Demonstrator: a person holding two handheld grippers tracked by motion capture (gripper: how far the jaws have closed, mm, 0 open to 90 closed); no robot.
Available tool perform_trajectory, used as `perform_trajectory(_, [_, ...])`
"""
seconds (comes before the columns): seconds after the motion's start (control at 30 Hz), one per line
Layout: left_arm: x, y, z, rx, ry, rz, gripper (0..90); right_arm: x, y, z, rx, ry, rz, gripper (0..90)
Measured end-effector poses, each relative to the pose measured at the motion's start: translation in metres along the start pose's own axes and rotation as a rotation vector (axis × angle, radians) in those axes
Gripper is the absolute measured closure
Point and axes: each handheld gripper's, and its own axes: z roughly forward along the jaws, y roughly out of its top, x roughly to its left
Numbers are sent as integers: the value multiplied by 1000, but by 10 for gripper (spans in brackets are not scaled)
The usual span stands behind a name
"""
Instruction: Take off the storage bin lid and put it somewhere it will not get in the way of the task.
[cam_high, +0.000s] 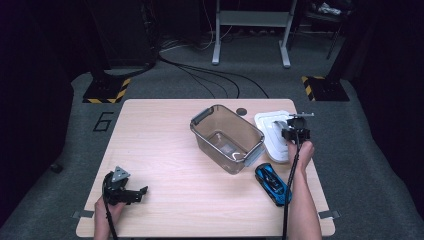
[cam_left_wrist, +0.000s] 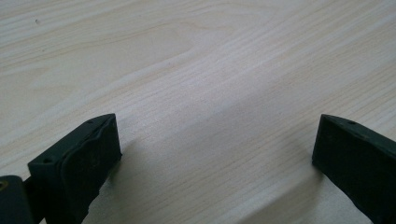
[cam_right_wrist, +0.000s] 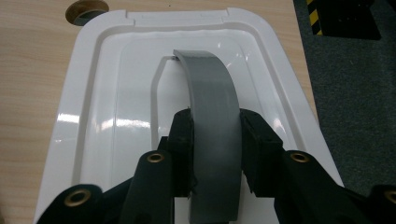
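- Fingers (cam_right_wrist: 184, 140) of the right gripper (cam_right_wrist: 215, 149) are clamped on the grey handle (cam_right_wrist: 212, 116) of the white lid (cam_right_wrist: 107, 135), one pad on each edge of that arched strap.
- Lid's lying flat on the table (cam_high: 165, 150), out at about two o'clock from the table's middle, just beside the clear storage box (cam_high: 227, 138) and, as far as I can tell, touching its right side.
- Looks like a light, stiff plastic moulding to me: glossy, so the flat faces would be slippery, and that raised handle is the sensible place to take it.
- Grip sits roughly mid-strap, so I'd expect it to hang fairly level, though a hinged handle could let the lid swing.
- Box stands open at the table's centre, nothing much in it that I can make out.
- Blue toy car (cam_high: 273, 183) is parked at five o'clock from the box, beside the right forearm.
- Left gripper (cam_high: 126, 192), down at seven o'clock, rests with jaws wide apart, bare wood between them.
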Motion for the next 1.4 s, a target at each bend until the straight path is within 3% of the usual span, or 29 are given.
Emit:
perform_trajectory(0.2, [0,0,0,1,1,2,11,3,-6,12,27,-7,10,672])
perform_trajectory(0.33, [0,0,0,0,0,0,11,4,-9,19,46,-37,-21,671])
perform_trajectory(0.47, [0,0,0,-2,1,1,11,4,-12,24,50,-24,-5,665])
perform_trajectory(0.57, [0,0,0,-4,1,0,11,3,-11,23,51,-12,-3,610])
perform_trajectory(0.9, [0,0,0,-4,1,3,11,2,-12,4,47,61,15,328])
perform_trajectory(0.93, [0,0,0,-5,1,3,11,1,-12,2,53,88,2,296])
perform_trajectory(1.17, [0,0,0,-3,1,3,11,5,-16,-20,58,145,-56,173])
perform_trajectory(1.4, [0,0,0,-3,1,3,11,10,-28,-37,57,197,-97,119])
